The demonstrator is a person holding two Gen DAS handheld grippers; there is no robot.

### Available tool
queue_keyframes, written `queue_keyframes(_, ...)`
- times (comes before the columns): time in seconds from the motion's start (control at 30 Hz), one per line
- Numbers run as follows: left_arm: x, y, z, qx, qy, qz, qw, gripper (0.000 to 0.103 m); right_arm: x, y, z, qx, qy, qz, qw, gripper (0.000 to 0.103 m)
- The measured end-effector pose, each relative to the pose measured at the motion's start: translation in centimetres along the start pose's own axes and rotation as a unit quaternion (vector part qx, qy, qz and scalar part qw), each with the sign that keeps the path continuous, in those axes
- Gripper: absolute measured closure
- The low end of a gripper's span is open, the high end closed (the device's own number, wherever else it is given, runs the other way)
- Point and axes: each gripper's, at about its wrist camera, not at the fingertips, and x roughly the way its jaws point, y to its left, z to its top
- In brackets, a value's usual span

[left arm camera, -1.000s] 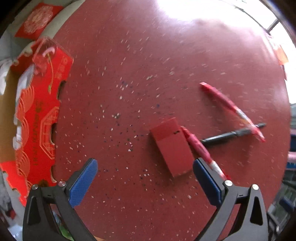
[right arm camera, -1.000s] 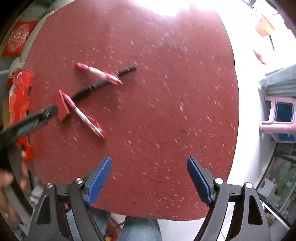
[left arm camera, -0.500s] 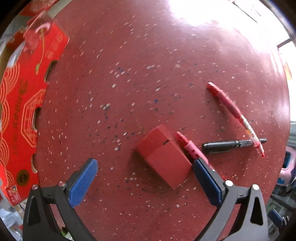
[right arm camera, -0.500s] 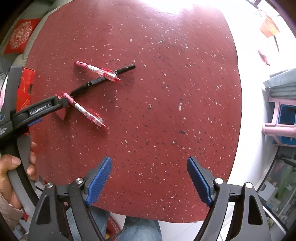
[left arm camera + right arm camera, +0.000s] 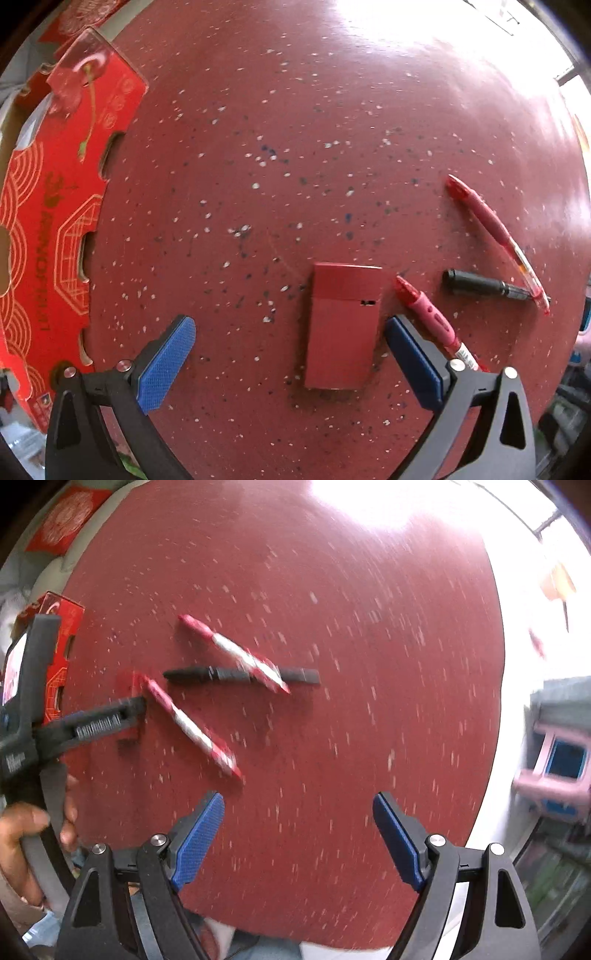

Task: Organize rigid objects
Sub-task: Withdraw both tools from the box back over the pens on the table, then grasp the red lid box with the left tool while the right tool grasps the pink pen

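A small red flat box [image 5: 343, 325] lies on the round red table [image 5: 295, 147], between the open jaws of my left gripper [image 5: 291, 362]. A red-and-pink pen [image 5: 428, 317] lies just right of the box, beside the right finger. A black marker [image 5: 484, 286] and another red pen [image 5: 495, 236] lie further right, crossing. In the right wrist view the two red pens [image 5: 192, 727] [image 5: 236, 653] and the black marker [image 5: 221, 674] lie left of centre. My right gripper [image 5: 297, 834] is open and empty above the near table edge. The left gripper [image 5: 110, 720] reaches in from the left.
A large red printed cardboard box [image 5: 48, 221] sits at the table's left edge. A red envelope [image 5: 66, 517] lies beyond the table at the far left. A pink stool [image 5: 554, 760] stands on the floor to the right.
My left gripper has moved down and turned over the red box, which now lies straight between its jaws. My right gripper has moved closer to the pens; its view is blurred.
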Motion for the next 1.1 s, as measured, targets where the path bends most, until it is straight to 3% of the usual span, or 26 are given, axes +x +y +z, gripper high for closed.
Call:
queue_keyframes(0.13, 0.4, 0.7, -0.2, -0.011, 0.002, -0.027, 0.9996, 0.000, 0.4, 1.5, 4.0, -0.039, -0.020, -0.009, 0.999, 0.019)
queue_keyframes(0.33, 0.3, 0.5, -1.4, -0.002, -0.021, -0.028, 0.9994, 0.000, 2.8, 4.3, 8.9, -0.095, -0.026, -0.008, 0.995, 0.019)
queue_keyframes(0.47, -0.1, -0.1, -3.0, -0.002, -0.020, -0.026, 0.9995, 0.000, 4.6, 5.9, 10.1, -0.134, -0.013, -0.026, 0.991, 0.019)
queue_keyframes(0.53, -0.1, -0.7, -2.3, 0.003, -0.017, -0.026, 0.9995, 0.000, 5.2, 6.5, 10.3, -0.153, -0.010, -0.036, 0.988, 0.023)
queue_keyframes(0.67, -0.4, -2.4, -2.1, 0.051, -0.016, -0.025, 0.9982, 0.000, 5.2, 6.8, 10.7, -0.161, -0.017, -0.022, 0.987, 0.025)
queue_keyframes(0.73, -0.7, -3.1, -2.2, 0.065, -0.018, -0.031, 0.9972, 0.004, 5.0, 7.2, 10.8, -0.156, -0.015, -0.004, 0.988, 0.044)
queue_keyframes(0.8, -0.9, -3.4, -2.2, 0.066, -0.015, -0.032, 0.9972, 0.007, 5.4, 7.4, 11.1, -0.153, -0.001, -0.022, 0.988, 0.062)
queue_keyframes(0.87, -1.2, -3.6, -2.2, 0.070, -0.012, -0.035, 0.9968, 0.010, 5.2, 7.6, 10.8, -0.167, -0.005, -0.033, 0.985, 0.062)
queue_keyframes(0.97, -1.9, -4.4, -2.5, 0.089, -0.017, -0.038, 0.9952, 0.028, 5.0, 8.5, 10.5, -0.191, 0.005, -0.045, 0.980, 0.074)
queue_keyframes(1.0, -2.2, -4.8, -2.6, 0.096, -0.019, -0.039, 0.9944, 0.040, 4.9, 9.0, 10.2, -0.195, 0.005, -0.047, 0.980, 0.092)
queue_keyframes(1.03, -2.4, -4.9, -2.7, 0.101, -0.020, -0.041, 0.9939, 0.057, 4.8, 9.1, 10.0, -0.197, 0.007, -0.060, 0.978, 0.092)
queue_keyframes(1.07, -2.7, -4.9, -2.8, 0.104, -0.019, -0.045, 0.9934, 0.067, 4.8, 9.6, 9.5, -0.194, 0.007, -0.060, 0.979, 0.092)
queue_keyframes(1.1, -2.8, -4.7, -2.7, 0.102, -0.010, -0.056, 0.9932, 0.066, 4.5, 9.4, 9.2, -0.183, 0.008, -0.047, 0.982, 0.092)
